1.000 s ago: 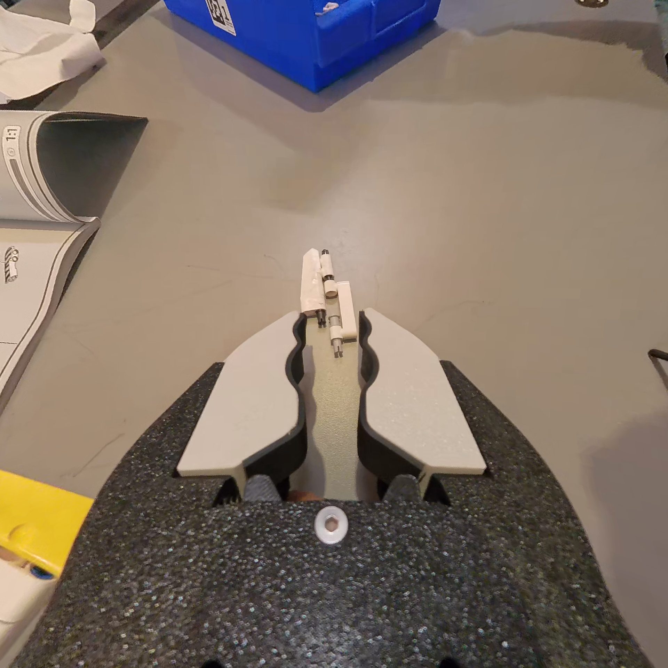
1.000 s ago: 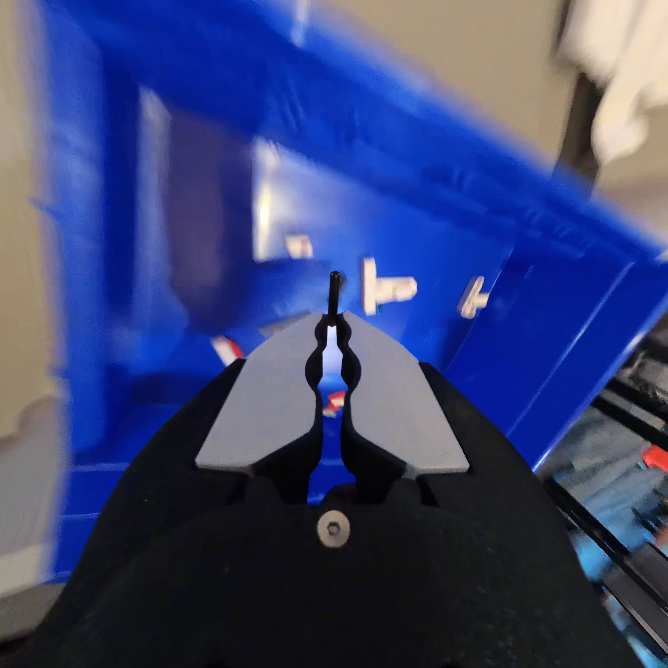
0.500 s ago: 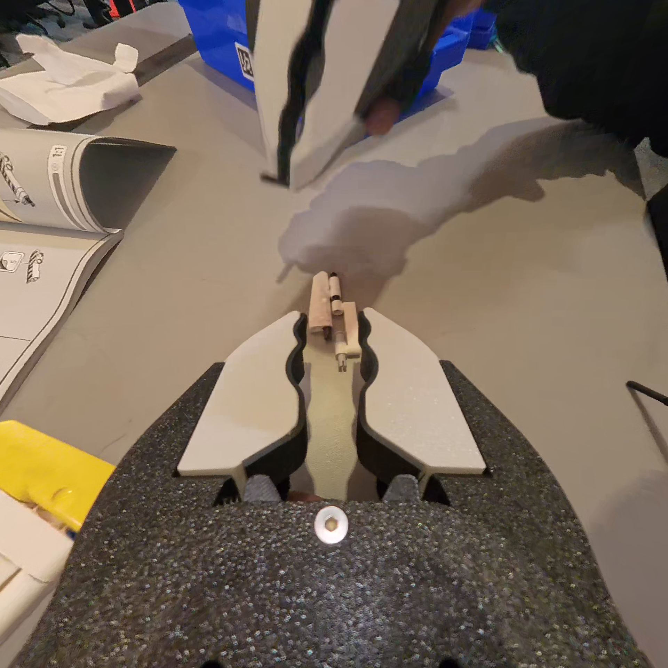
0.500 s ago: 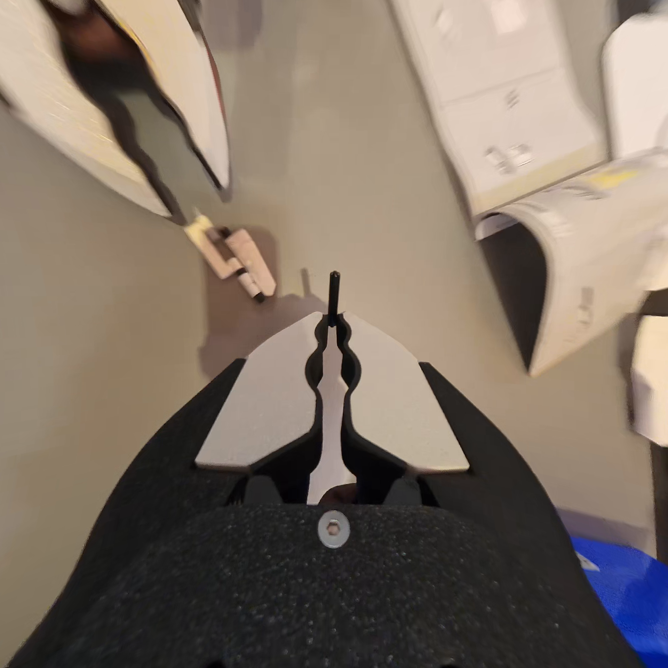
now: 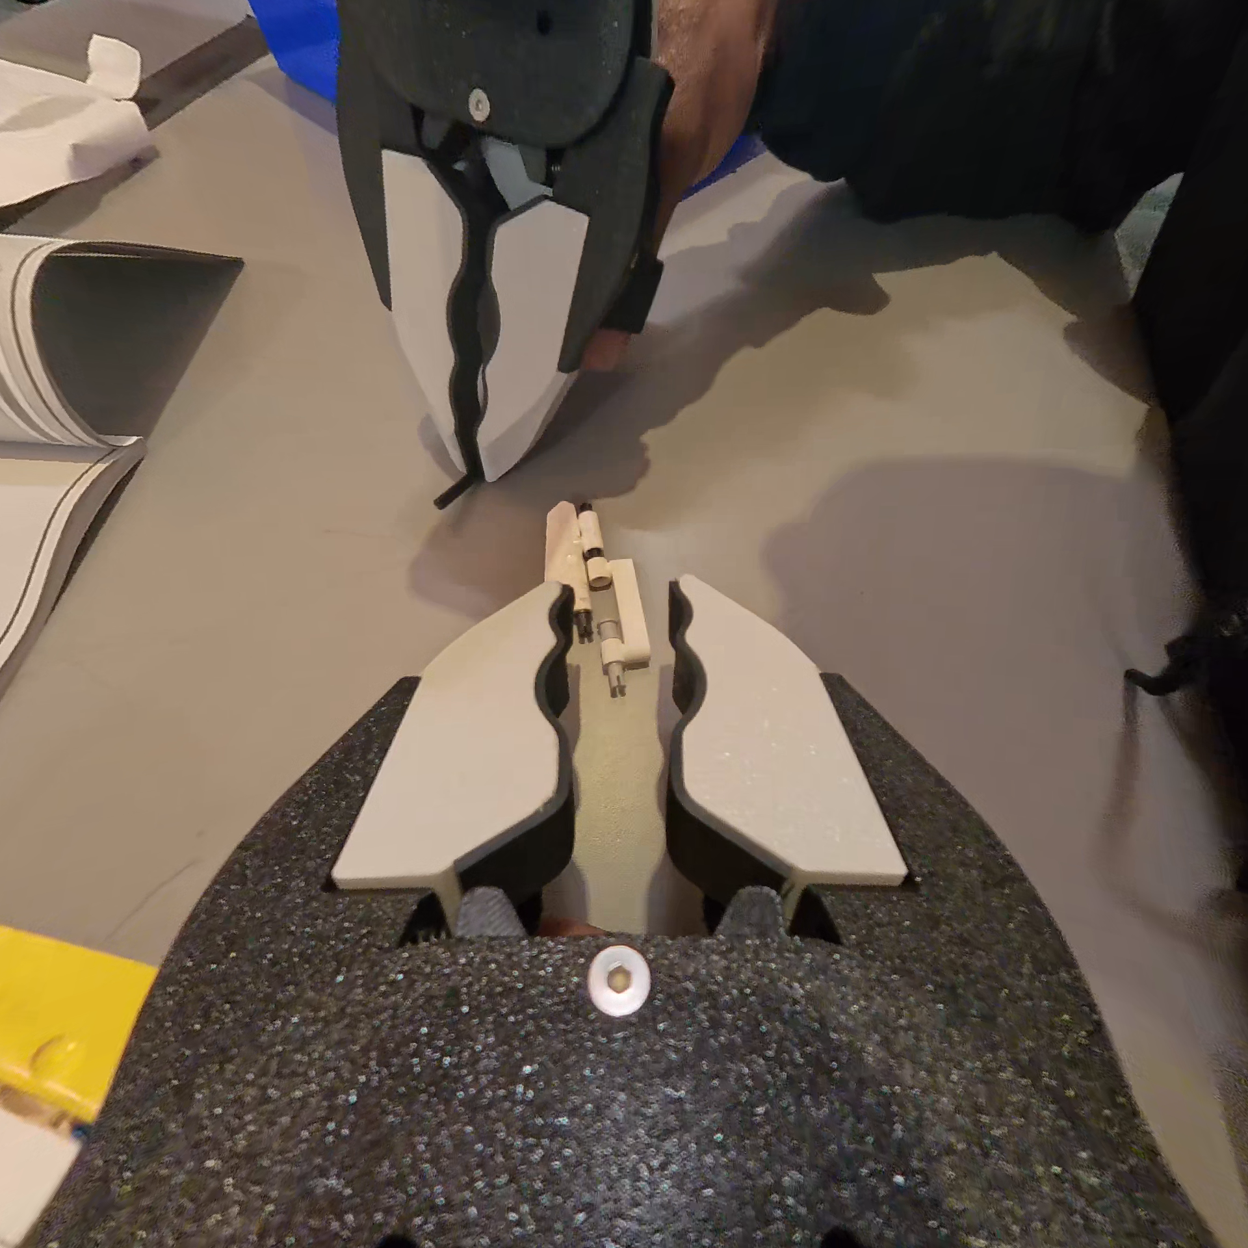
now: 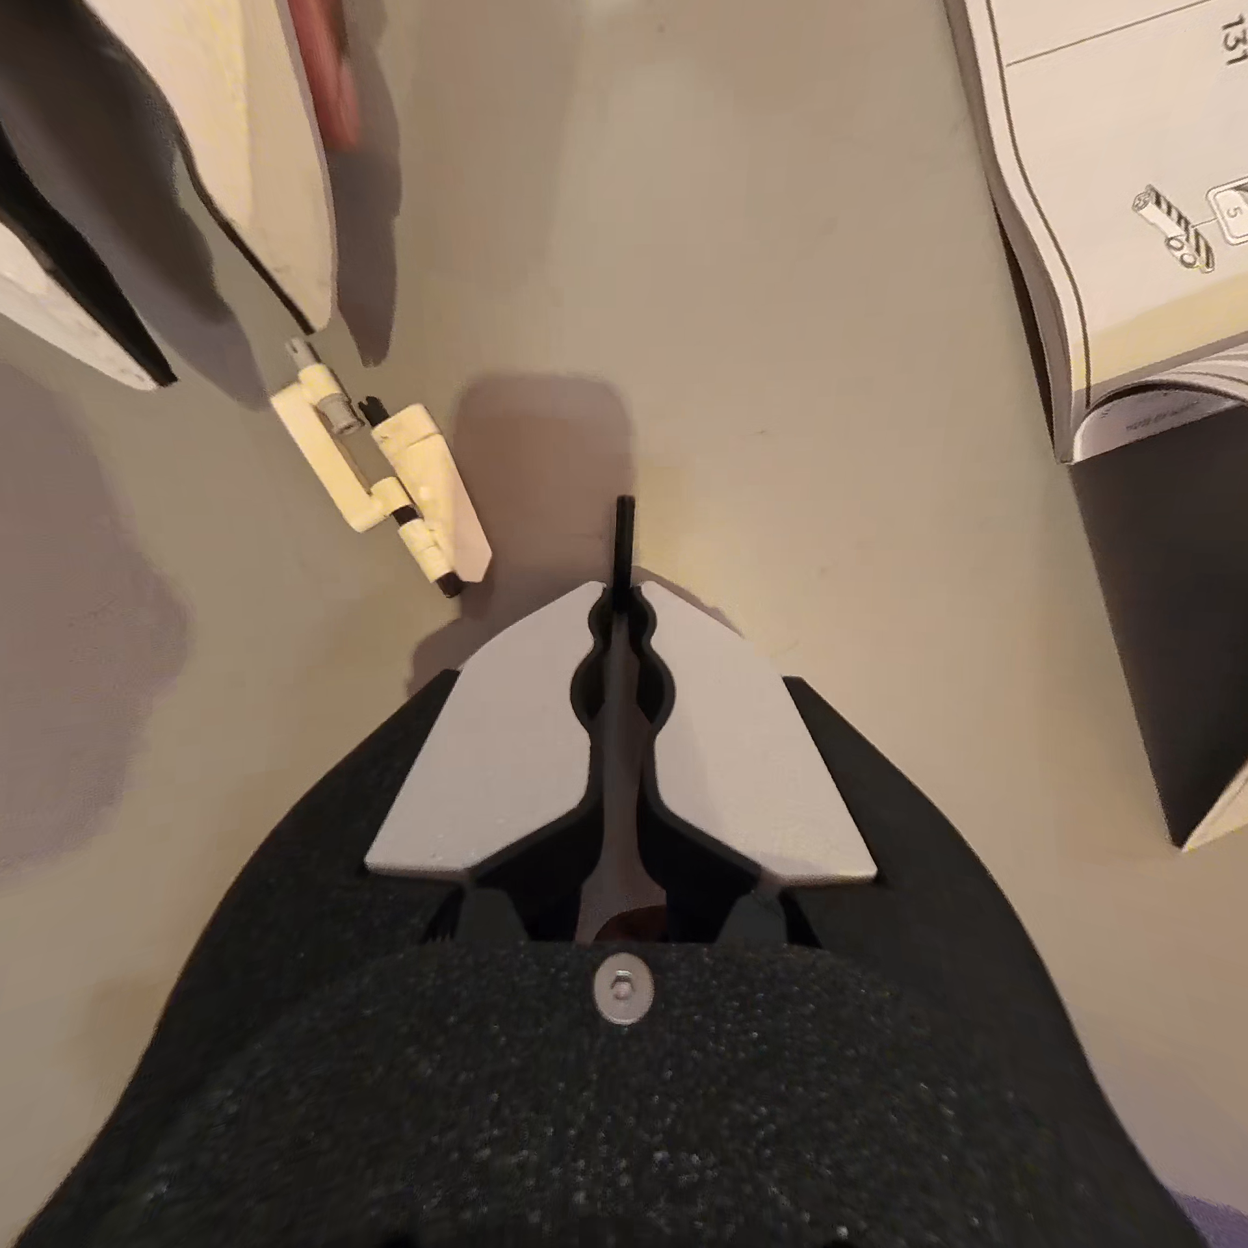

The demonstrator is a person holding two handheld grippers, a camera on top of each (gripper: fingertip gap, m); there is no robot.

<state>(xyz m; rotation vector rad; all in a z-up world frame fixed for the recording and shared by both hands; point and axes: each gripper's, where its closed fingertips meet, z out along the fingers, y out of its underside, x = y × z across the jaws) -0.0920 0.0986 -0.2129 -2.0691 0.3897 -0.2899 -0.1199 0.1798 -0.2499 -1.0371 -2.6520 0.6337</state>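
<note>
The left hand-held gripper (image 5: 614, 594) is being held low over the grey worktop (image 5: 878, 540) with its fingers apart. A small white part w/ little pins (image 5: 598, 587) is lying on the worktop between the fingertips, at 12 o'clock from the gripper body. It is lying close against the left fingertip, but a gap is being left at the right pad, so it is not being squeezed.

The right hand-held gripper (image 6: 621, 594) is being kept clamped on a thin black pin (image 6: 622, 540), which is sticking out straight ahead past the tips. In the right wrist view the white part (image 6: 385, 473) is seen at 10 o'clock from that pin, near but apart.

What could go wrong, as a guess: the pin is thin and only its end is being pinched, so it could be twisted or dropped if it is bumped on the worktop. The white part is loose, so it could be pushed away if it is poked while not being gripped.

An open booklet (image 6: 1107, 223) is lying at 2 o'clock in the right view; drawings and printed nos. are being shown on its pages, not read out here. A blue bin (image 5: 297, 40) is partly hidden at 11 o'clock in the left view.
</note>
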